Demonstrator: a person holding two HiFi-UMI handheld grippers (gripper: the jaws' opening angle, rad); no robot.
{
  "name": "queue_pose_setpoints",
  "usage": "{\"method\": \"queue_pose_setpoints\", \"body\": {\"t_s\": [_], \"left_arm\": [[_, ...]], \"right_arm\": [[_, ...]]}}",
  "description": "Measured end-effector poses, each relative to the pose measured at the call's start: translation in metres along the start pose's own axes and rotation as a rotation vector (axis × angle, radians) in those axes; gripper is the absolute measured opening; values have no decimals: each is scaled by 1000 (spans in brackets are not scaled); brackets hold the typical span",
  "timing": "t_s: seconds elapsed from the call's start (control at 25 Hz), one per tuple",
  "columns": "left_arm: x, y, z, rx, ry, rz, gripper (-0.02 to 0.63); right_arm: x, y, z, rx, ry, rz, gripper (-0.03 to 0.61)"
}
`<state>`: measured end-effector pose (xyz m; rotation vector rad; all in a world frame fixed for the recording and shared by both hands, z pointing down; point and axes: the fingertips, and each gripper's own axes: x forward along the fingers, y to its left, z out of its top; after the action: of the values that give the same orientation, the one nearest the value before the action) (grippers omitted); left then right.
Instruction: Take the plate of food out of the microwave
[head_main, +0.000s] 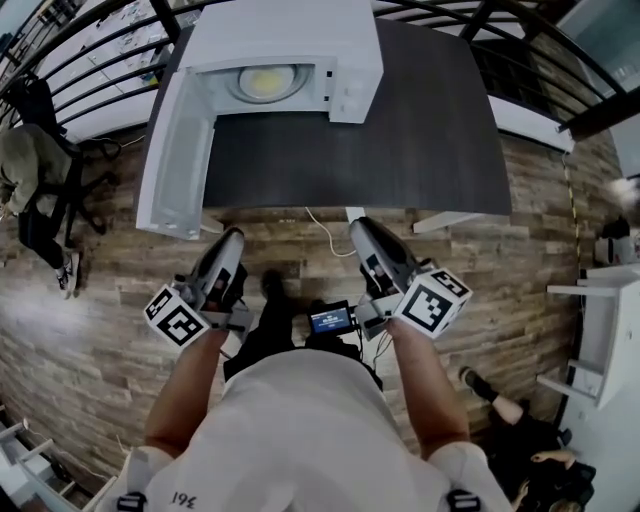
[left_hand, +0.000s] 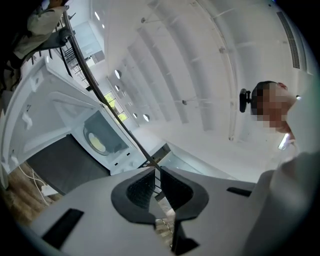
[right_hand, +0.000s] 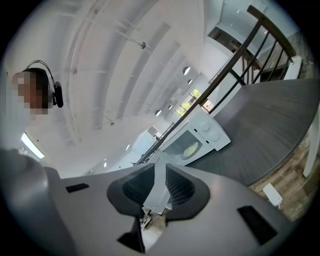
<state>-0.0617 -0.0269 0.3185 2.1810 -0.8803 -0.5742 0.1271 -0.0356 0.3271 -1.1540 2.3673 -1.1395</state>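
A white microwave (head_main: 290, 40) stands at the back of a dark table (head_main: 400, 150), its door (head_main: 180, 160) swung wide open to the left. Inside lies a plate of yellow food (head_main: 268, 82), also seen as the plate (left_hand: 97, 145) in the left gripper view and the plate (right_hand: 191, 149) in the right gripper view. My left gripper (head_main: 232, 236) and right gripper (head_main: 358, 226) hover over the wooden floor, short of the table's near edge and well away from the microwave. The left gripper (left_hand: 156, 172) and the right gripper (right_hand: 160, 172) each show a narrow gap with nothing between the pads.
A white cable (head_main: 325, 235) hangs off the table's near edge. A small screen (head_main: 330, 320) sits at my waist. Someone sits on a chair (head_main: 30, 190) at the far left. White shelving (head_main: 610, 330) stands at the right, and a dark railing runs behind the table.
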Motion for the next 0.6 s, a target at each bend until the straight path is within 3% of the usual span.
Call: {"method": "queue_pose_setpoints", "body": {"t_s": [0.36,0.6], "left_arm": [[35,66,50,-6,52,-11,12],[59,100,59,-16,78,5,12]], "right_arm": [[75,-6,3,-2,-35,-108,51],[112,-21,2,-21,-33,-169,51]]}}
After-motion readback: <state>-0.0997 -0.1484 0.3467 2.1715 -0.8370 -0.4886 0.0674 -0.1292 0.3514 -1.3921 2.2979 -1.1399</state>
